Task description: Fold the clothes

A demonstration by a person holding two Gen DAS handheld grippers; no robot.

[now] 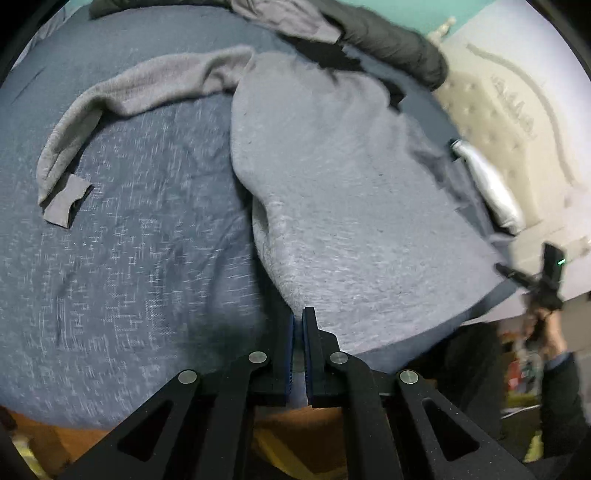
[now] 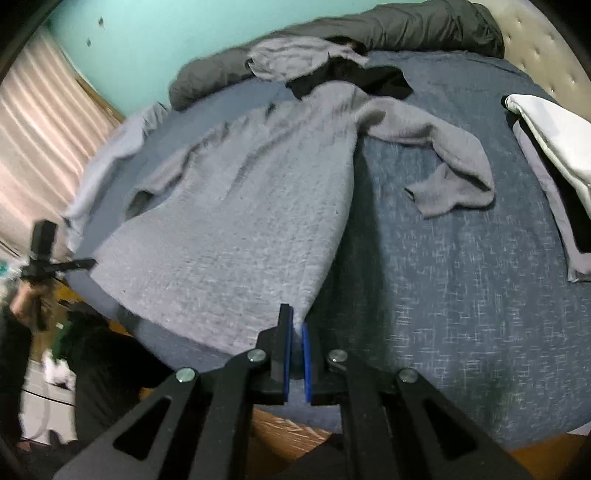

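both claws, left claw (image 1: 298,325) and right claw (image 2: 295,325), clench sweater (image 2: 240,206) hem corners.

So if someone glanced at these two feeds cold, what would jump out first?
The big grey sweater spread across the middle of the blue bed, one sleeve flung out to its side. Next, both grippers: the left gripper and the right gripper each pinch a bottom corner of its hem at the near bed edge. Behind it, a dark blanket is bunched along the turquoise wall.
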